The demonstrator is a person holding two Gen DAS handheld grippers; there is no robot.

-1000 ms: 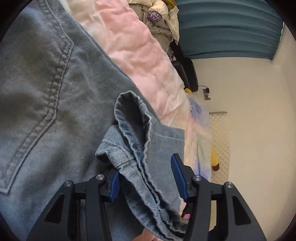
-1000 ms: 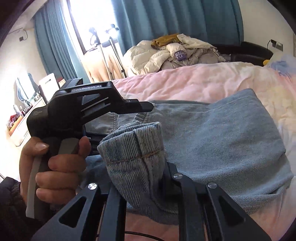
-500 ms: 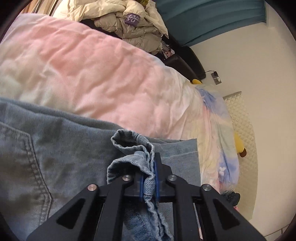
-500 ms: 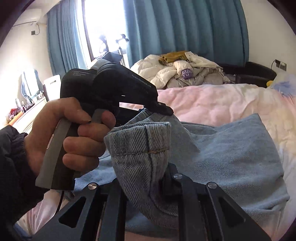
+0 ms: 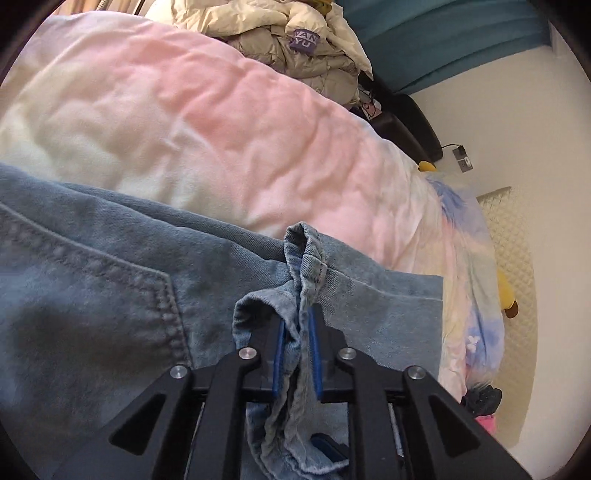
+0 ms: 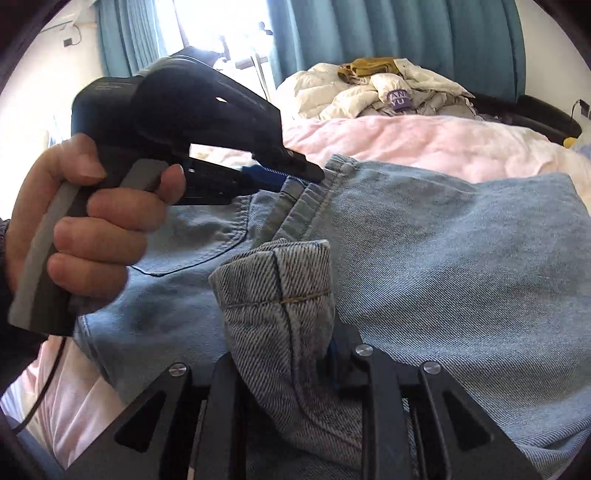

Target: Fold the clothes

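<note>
Light blue jeans (image 5: pixel 110 295) lie folded on a pink bed, back pocket showing. My left gripper (image 5: pixel 297 325) has a bunched leg hem (image 5: pixel 304 258) between its blue pads; the jaws are opening, with the pads still against the denim. In the right wrist view my right gripper (image 6: pixel 291 354) holds the other leg cuff (image 6: pixel 277 280), which stands up between its fingers and hides the left one; its jaws are opening too. The left gripper (image 6: pixel 295 173), held by a hand (image 6: pixel 92 240), points at the jeans (image 6: pixel 443 258) near the waistband.
The pink and white duvet (image 5: pixel 221 110) covers the bed beyond the jeans. A pile of pale jackets (image 5: pixel 295 37) lies at the far end, before teal curtains (image 6: pixel 406 33). A white wall (image 5: pixel 535 129) and a yellow toy (image 5: pixel 506 295) border the bed's right side.
My left gripper went from wide open around the hem to closed on it and swung across the jeans. The right gripper sank with its cuff toward the folded denim.
</note>
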